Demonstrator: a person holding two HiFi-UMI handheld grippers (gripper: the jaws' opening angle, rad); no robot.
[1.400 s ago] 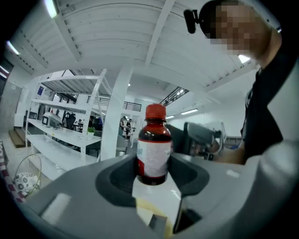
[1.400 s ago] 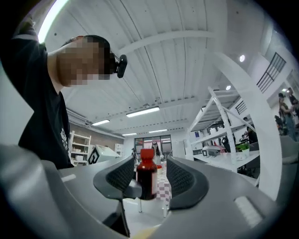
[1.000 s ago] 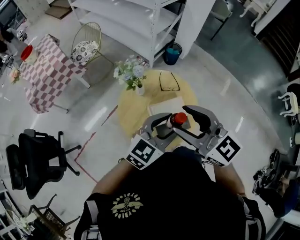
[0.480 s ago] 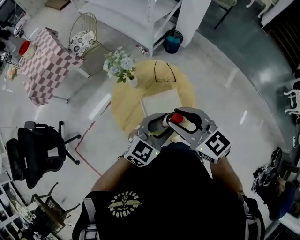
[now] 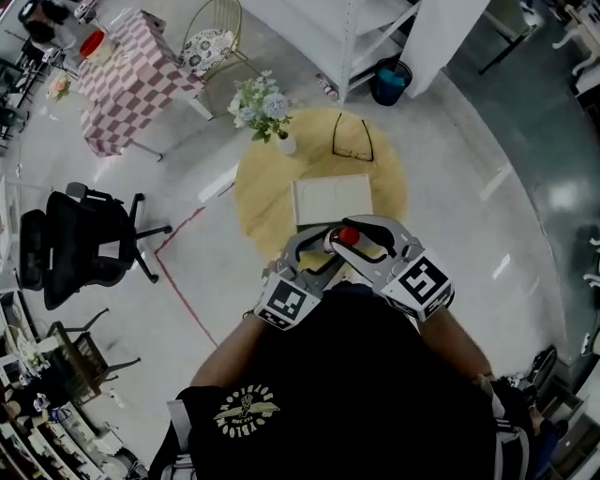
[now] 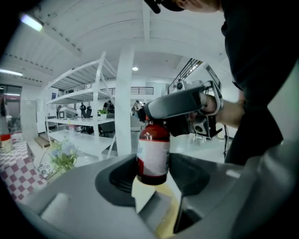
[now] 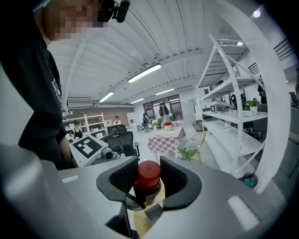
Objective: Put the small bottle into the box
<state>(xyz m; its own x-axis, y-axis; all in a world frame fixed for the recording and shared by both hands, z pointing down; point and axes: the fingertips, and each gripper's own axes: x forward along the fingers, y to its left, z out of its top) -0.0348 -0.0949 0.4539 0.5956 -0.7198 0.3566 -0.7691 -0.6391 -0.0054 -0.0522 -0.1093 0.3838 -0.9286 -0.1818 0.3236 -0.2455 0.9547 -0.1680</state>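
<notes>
Bottle (image 5: 349,236) x1 | box (image 5: 332,200) x1 | specs (image 5: 352,150) x1 | flwr vase (image 5: 286,143) x1

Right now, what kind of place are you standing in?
Probably a big open workroom or lab, set up a bit like an office. There are tall white shelves, a black office chair and a round table with flowers on it.

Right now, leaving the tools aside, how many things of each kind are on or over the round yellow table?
small bottle: 1
box: 1
pair of glasses: 1
vase of flowers: 1
Total: 4
</notes>
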